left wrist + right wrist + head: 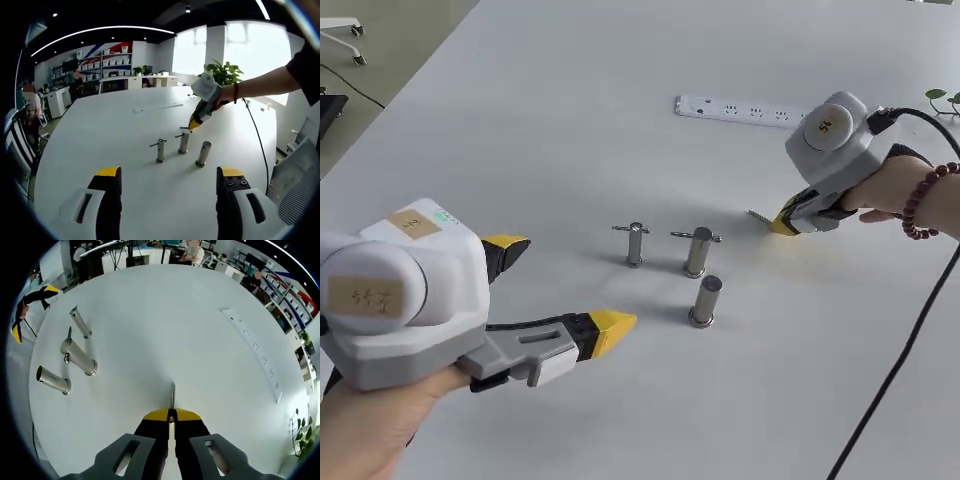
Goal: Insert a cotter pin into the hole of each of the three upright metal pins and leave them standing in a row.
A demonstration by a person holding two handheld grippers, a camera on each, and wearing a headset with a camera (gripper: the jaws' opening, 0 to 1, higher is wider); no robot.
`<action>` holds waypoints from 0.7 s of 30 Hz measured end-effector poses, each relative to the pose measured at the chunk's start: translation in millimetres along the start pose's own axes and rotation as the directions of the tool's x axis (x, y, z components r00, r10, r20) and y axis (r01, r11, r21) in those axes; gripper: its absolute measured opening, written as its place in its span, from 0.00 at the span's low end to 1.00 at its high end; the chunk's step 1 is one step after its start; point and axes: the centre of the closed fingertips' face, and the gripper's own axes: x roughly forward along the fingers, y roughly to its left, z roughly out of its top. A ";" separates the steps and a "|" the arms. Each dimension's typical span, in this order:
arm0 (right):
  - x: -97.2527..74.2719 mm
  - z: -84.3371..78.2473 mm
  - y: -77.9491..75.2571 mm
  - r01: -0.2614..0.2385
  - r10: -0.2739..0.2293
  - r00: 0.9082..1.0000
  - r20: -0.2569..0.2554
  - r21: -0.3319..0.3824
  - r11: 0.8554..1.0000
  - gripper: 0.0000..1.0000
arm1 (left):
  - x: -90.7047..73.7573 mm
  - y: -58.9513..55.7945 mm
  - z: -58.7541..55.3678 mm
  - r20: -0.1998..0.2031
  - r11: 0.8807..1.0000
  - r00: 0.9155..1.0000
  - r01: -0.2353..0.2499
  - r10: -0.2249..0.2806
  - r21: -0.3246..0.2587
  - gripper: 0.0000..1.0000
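Three upright metal pins stand on the white table. The left pin (635, 243) and the middle pin (697, 250) each carry a cotter pin through the top. The nearer pin (705, 300) has an empty hole. My right gripper (780, 224) is to the right of them, shut on a cotter pin (173, 395) whose tip sticks out toward the pins (758, 216). My left gripper (560, 285) hovers open at the lower left, nothing between its fingers. In the left gripper view the pins (182, 146) stand ahead of the open jaws.
A white power strip (740, 110) lies at the back of the table. A black cable (905, 350) trails from the right gripper across the table's right side. Shelves, desks and people are far behind in the room.
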 end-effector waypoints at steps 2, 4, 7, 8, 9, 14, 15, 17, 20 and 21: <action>-1.4 0.1 1.8 -0.013 0.013 1.000 -0.002 0.064 0.998 0.00 | -0.4 -0.5 -0.6 -0.002 1.000 1.000 0.003 -0.003 0.004 0.76; 0.2 0.7 -1.7 -0.015 0.015 1.000 -0.004 0.069 0.998 0.00 | -0.4 -1.4 -1.0 -0.006 1.000 1.000 0.009 -0.008 0.006 0.74; -1.2 1.9 0.3 0.002 -0.002 1.000 -0.010 0.031 1.000 0.00 | -0.3 -1.3 0.8 -0.006 1.000 1.000 0.011 -0.011 0.006 0.73; -2.0 2.6 -0.1 0.014 -0.014 1.000 -0.008 0.012 1.000 0.00 | -0.4 -0.5 1.9 -0.002 1.000 1.000 0.009 -0.009 0.003 0.73; -3.0 3.3 0.8 0.021 -0.021 1.000 -0.009 -0.007 1.000 0.00 | -0.4 0.2 2.6 0.001 1.000 1.000 0.010 -0.010 -0.003 0.72; -13.3 8.2 7.2 0.023 -0.023 1.000 0.003 -0.016 1.000 0.00 | -0.7 2.9 4.4 0.013 0.999 1.000 0.018 -0.017 -0.038 0.72; -15.7 9.8 9.0 0.022 -0.022 1.000 0.008 -0.026 0.999 0.00 | -0.7 2.7 5.1 0.014 0.999 1.000 0.021 -0.021 -0.040 0.71; -22.4 14.2 12.1 0.028 -0.027 0.999 0.024 -0.043 0.999 0.00 | -0.9 2.3 7.0 0.016 0.999 0.999 0.029 -0.028 -0.041 0.69; -33.1 21.7 18.9 0.031 -0.027 0.998 0.060 -0.065 0.997 0.00 | -0.9 2.2 12.6 0.025 0.999 0.999 0.036 -0.035 -0.040 0.68; -37.7 24.7 22.5 0.031 -0.025 0.997 0.074 -0.080 0.996 0.00 | -0.8 1.9 13.7 0.027 0.998 0.999 0.039 -0.038 -0.040 0.67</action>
